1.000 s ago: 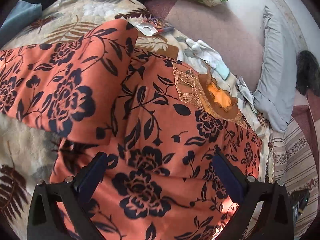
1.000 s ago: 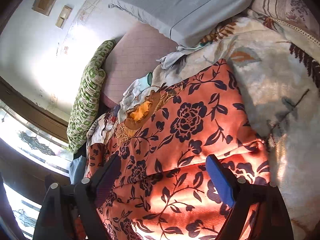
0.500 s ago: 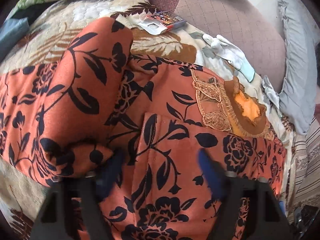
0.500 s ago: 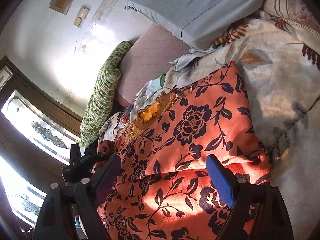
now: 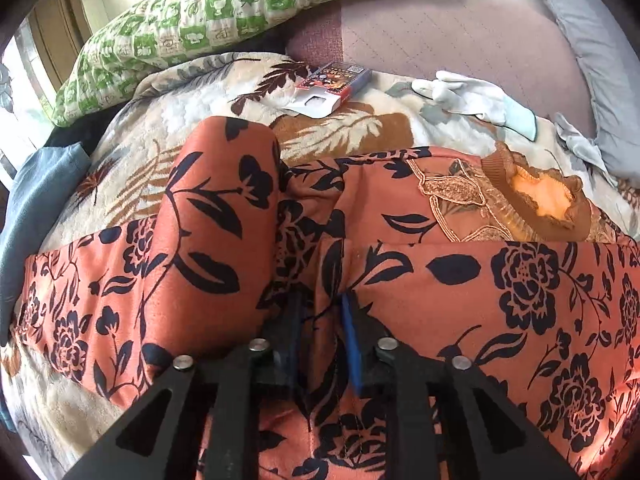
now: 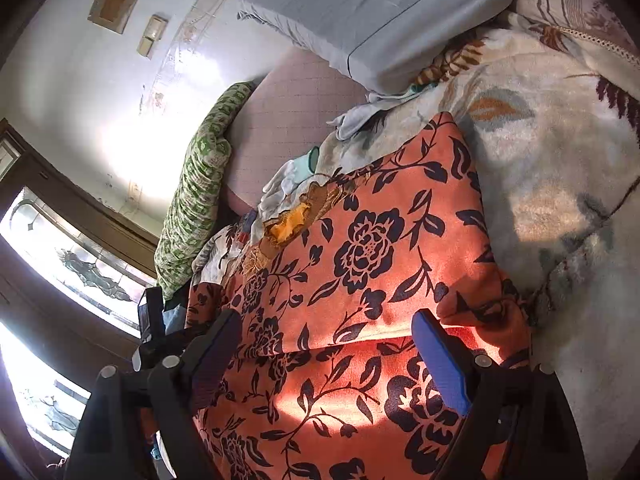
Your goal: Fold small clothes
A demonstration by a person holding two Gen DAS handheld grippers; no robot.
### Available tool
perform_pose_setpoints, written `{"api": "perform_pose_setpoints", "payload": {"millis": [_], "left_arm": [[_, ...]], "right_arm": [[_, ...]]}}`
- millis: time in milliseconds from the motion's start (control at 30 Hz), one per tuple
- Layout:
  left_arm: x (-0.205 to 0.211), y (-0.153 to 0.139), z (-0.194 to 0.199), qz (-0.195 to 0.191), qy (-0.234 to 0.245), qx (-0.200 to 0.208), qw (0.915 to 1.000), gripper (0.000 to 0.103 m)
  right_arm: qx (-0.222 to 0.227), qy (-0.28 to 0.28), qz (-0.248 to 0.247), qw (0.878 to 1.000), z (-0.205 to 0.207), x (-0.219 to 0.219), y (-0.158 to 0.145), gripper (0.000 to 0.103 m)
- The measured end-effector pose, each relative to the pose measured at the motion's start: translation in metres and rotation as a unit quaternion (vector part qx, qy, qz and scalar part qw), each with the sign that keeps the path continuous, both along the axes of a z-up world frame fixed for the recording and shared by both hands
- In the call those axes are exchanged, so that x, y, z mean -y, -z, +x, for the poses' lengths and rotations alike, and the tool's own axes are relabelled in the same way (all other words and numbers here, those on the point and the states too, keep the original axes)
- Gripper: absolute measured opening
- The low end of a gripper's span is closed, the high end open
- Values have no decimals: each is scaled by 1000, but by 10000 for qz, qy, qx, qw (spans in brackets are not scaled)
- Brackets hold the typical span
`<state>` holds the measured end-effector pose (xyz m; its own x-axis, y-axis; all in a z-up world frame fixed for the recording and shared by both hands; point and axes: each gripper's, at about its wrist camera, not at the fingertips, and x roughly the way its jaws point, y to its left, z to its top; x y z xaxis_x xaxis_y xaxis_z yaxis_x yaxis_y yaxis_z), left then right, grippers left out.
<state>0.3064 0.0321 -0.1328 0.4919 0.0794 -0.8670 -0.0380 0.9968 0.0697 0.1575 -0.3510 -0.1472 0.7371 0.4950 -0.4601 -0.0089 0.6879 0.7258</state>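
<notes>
Left tongs (image 5: 320, 320), at the bottom of the left wrist view, have just been closing and now stand nearly together, their blue pads (image 5: 352, 344) pinching a raised ridge of the orange floral garment (image 5: 500, 300) at the edge of a folded-over flap. Right tongs (image 6: 326, 354), at the bottom of the right wrist view, stand wide apart with nothing gripped; the garment lies beneath and between the fingers, and whether the pads touch the cloth cannot be told. The garment, orange with dark blue roses and leaves, is spread across a bed covered by a cream blanket with brown fern leaves (image 5: 160, 128). One sleeve (image 5: 216, 232) is folded inward over the body left of the left tongs; the embroidered brown neckline (image 5: 532, 200) lies beyond, toward the upper right. In the right wrist view a horizontal fold edge crosses the cloth between the fingers, and a patch of sunlight falls on the fabric below it. Past the garment, on the blanket, lie a small printed carton (image 5: 332, 88) with an open flap and a white glove (image 5: 472, 98), well apart from each other. Farther off are a mauve quilted sheet (image 5: 460, 32), a green-and-white patterned pillow (image 5: 224, 12) and a grey pillow (image 6: 372, 12). A window with patterned glass (image 6: 72, 264) stands at the far left of the right wrist view.
</notes>
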Motion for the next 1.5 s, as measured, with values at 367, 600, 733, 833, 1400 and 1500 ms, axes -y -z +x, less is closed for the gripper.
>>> {"api": "perform_pose_setpoints", "payload": {"millis": [367,600,733,833,1400,1500], "left_arm": [[-137,-95,-99,-2009,-974,1295,9661,70],[-316,-33,-139,-3317,-3064,1084,8856,70],[-353,-4,-132,-3865,-3442,982,8500,69],[-357,2,-126,-3909,-3672,930,8389,69],[-355,-6,-87,-2892,-4340,288,8528,4],[-319,-67,-84,-2340,-3738,978,8922,4]], "right_arm": [[-563,129,22,9983,15,5,29,92],[-259,-54,-381,9989,-15,-16,-11,92],[-137,-240,-862,9959,-42,-44,-25,92],[-357,-322,-961,9942,-54,-57,-15,92],[-456,-301,-964,9938,-61,-61,-12,92],[-325,-239,-1049,9937,-67,-57,-18,92]]}}
